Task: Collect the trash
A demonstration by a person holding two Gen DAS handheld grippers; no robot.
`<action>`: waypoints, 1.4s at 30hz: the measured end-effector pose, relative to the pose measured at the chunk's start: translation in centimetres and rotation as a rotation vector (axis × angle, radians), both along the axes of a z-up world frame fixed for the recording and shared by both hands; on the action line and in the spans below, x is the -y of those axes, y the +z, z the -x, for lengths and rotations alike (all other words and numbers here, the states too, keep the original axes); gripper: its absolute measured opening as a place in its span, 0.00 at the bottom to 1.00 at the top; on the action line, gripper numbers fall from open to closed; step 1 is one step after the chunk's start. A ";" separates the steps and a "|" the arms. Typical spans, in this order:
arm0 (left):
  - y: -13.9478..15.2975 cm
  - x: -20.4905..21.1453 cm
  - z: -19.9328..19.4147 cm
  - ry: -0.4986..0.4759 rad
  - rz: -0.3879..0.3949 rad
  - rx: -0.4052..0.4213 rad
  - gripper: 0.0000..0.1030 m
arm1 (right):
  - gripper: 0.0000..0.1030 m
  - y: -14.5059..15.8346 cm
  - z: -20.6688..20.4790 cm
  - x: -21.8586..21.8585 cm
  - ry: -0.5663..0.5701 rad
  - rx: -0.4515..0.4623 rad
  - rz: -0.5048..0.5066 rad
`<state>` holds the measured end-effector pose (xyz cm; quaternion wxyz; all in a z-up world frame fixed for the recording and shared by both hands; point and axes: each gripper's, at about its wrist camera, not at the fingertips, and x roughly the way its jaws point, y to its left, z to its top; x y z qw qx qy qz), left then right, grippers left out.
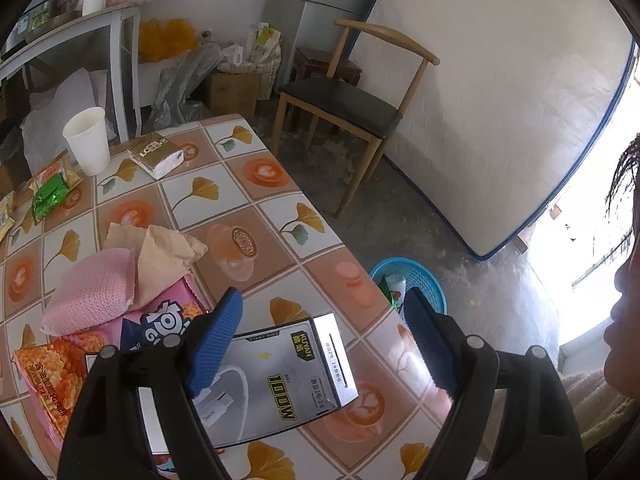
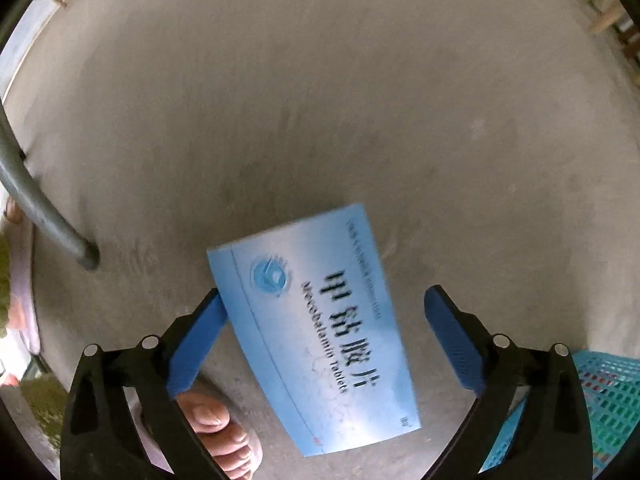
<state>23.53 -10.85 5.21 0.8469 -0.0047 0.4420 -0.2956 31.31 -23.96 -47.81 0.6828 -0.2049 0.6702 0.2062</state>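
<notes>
- trash collection looks midway: the right gripper (image 2: 320,340) points down at the floor (image 2: 320,100), and the blue box (image 2: 316,328) sits between its fingers.
- jaws are spread wide; the left pad (image 2: 196,344) lies against the box edge, the right one stands clear of it, so nothing pinches the box. it looks loose, probably dropping.
- blue basket (image 2: 608,396) shows only at the lower right of this view, beside the gripper, not under the box. my guess is the box may land on bare floor near the rim rather than inside.
- bare toes (image 2: 220,436) lie just below the left finger, and a grey table leg (image 2: 48,216) meets the floor at the left; the floor between is open.
- left gripper (image 1: 320,340) hovers over the table (image 1: 256,208), jaws spread, with the silver box (image 1: 276,380) lying below them. i can't tell whether the left pad touches it; it isn't gripped.
- next call, as i judge: close on the silver box across its narrow sides and carry it over the table edge (image 1: 360,272) toward the basket (image 1: 424,280) on the floor beside it.
- snack bag (image 1: 60,376) and pink cloth (image 1: 92,288) crowd the left side; the right side is free out to the edge.
- cup (image 1: 88,140), green wrapper (image 1: 50,196) and tissue pack (image 1: 156,154) wait at the far end.
</notes>
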 end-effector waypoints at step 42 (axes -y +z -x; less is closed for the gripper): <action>1.0 -5.6 3.8 0.014 0.169 0.034 0.78 | 0.85 24.2 10.0 30.1 -1.004 0.431 -0.565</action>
